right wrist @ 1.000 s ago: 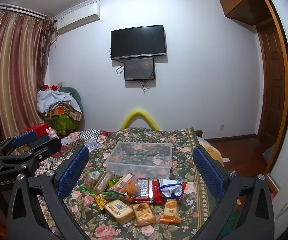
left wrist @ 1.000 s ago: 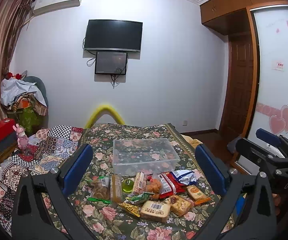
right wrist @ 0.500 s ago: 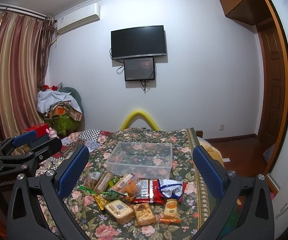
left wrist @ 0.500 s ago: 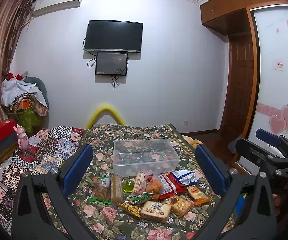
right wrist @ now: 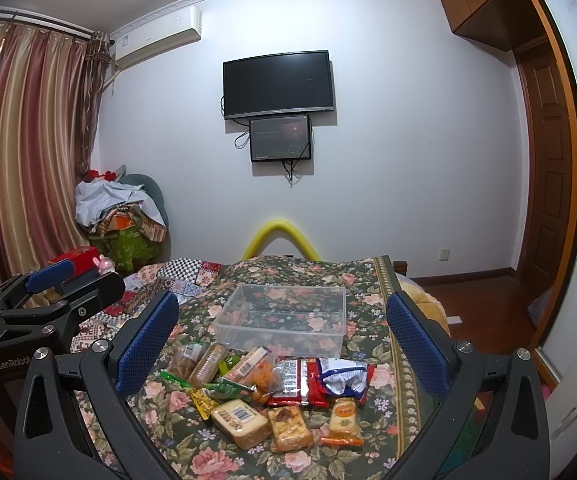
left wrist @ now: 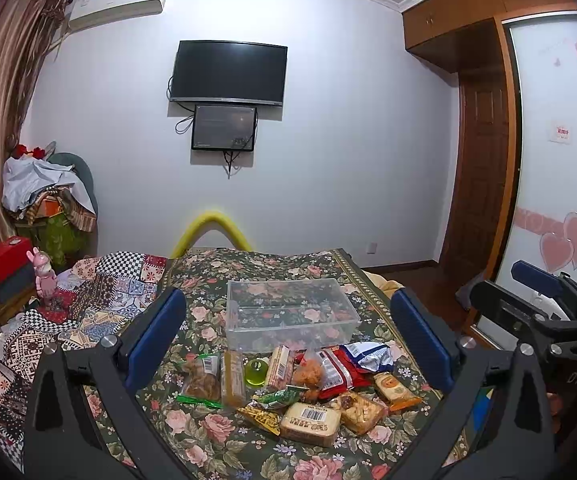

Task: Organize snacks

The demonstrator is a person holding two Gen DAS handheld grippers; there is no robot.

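Left claw [left wrist: 288,344] and right claw [right wrist: 282,340] hover level, fingers spread wide.

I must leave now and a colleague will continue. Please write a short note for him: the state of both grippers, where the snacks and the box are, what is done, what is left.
Left gripper: open, holds nothing, raised above the snacks.
Right gripper: open, holds nothing, also raised.
Box: clear plastic, no lid on it, empty, on the floral cloth behind the snacks.
Snacks: all in one loose pile on the cloth, in front of the box.
Done: nothing is in the box yet.
Left: move each snack into the box.
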